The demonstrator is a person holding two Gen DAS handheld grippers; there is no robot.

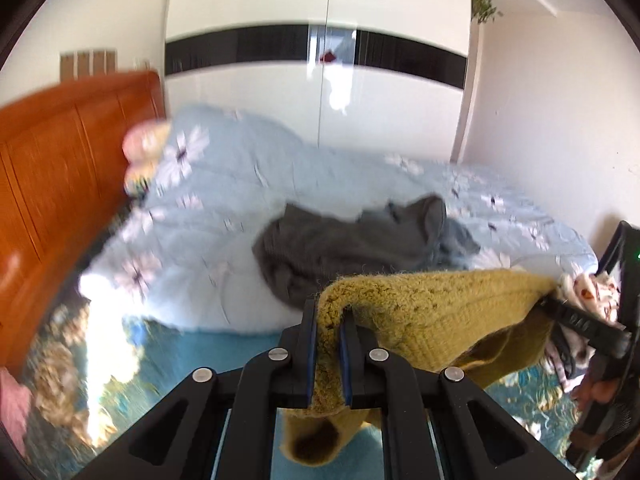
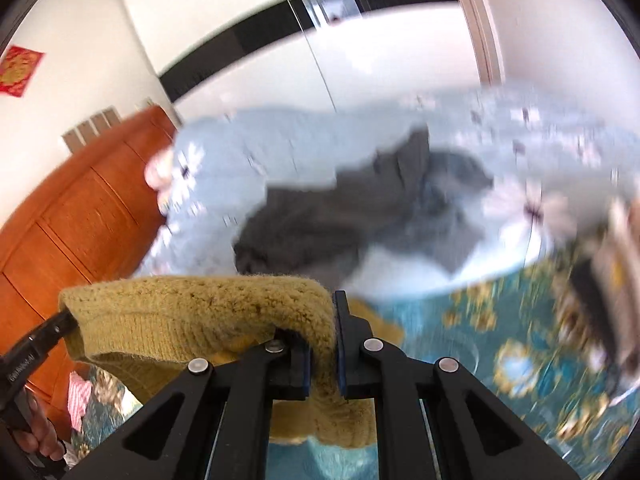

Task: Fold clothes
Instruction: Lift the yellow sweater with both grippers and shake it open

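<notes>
While stretched between both grippers, mustard sweater (image 1: 432, 304) | left gripper (image 1: 330, 320) jaws clamped on it | right gripper (image 2: 320, 320) jaws likewise.

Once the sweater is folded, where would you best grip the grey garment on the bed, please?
Probably the grey garment's raised fold at its far end, from above: it stands up off the quilt, so gripper fingers can close around it.

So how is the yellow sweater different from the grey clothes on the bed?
The yellow sweater is fuzzy knit and held up in the air, stretched between the left claw and right claw. The grey clothes look smooth and lie crumpled on the bed, untouched. Both are unfolded.
</notes>
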